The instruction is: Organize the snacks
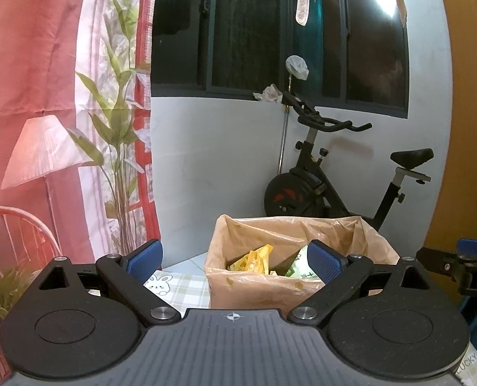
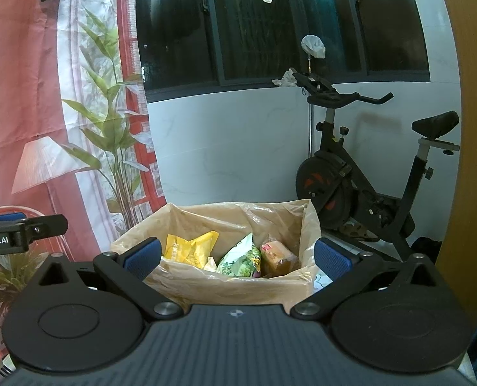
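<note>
A: While both tools hang above the table, item one: the left hand-held gripper (image 1: 235, 259), black frame with blue pads, stands with its fingers spread wide and nothing between them. Item two: the right hand-held gripper (image 2: 237, 255), same make, likewise parted and empty.

B: And ahead of them?

A: Item three: a brown cardboard box lined with a thin tan plastic bag (image 2: 306, 225), just beyond the right gripper's fingertips and centred between them; from the left gripper it sits ahead and slightly to the right. Inside it: a crumpled yellow snack packet (image 2: 190, 247), a green-and-white printed pouch (image 2: 238, 257), and a clear-wrapped golden-brown cake with a red label (image 2: 275, 257), all standing or leaning on end.

B: Step in hand?

A: By my reckoning, between items: snacks are boxed and neither tool carries anything. The next move would call for finding another loose snack nearer than the box, lowering a gripper onto it, and closing.

B: Anything unlisted?

A: The pale green checked tablecloth with a rabbit print (image 1: 174, 286) shows only as a strip past the left gripper's body. Whatever lies on the table closer in is hidden under both housings, so I cannot tell if snacks remain. The box floor is also out of sight.
</note>
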Demonstrator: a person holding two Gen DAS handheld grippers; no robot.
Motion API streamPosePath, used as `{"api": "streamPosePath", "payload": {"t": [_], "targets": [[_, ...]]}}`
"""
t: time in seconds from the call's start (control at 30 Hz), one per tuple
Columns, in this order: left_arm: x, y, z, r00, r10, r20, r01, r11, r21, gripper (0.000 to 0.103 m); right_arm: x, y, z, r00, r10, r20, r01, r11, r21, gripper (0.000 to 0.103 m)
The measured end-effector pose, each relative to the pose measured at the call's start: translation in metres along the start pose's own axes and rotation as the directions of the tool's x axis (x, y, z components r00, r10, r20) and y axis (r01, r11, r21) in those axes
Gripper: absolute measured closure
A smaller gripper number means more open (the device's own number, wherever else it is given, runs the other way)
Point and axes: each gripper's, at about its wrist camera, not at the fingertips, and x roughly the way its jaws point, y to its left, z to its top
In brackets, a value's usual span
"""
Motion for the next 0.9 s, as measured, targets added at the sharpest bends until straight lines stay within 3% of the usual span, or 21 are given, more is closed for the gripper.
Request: {"api": "streamPosePath", "payload": {"t": [0.9], "targets": [[0.0007,0.0016,-0.0008,1.0,0.012,-0.011,-0.012,1.0,-0.014,0.006,0.0004,0.0012,-0.0012,1.0,0.004,-0.002,-0.004,1.0,-0.012,0.0]]}}
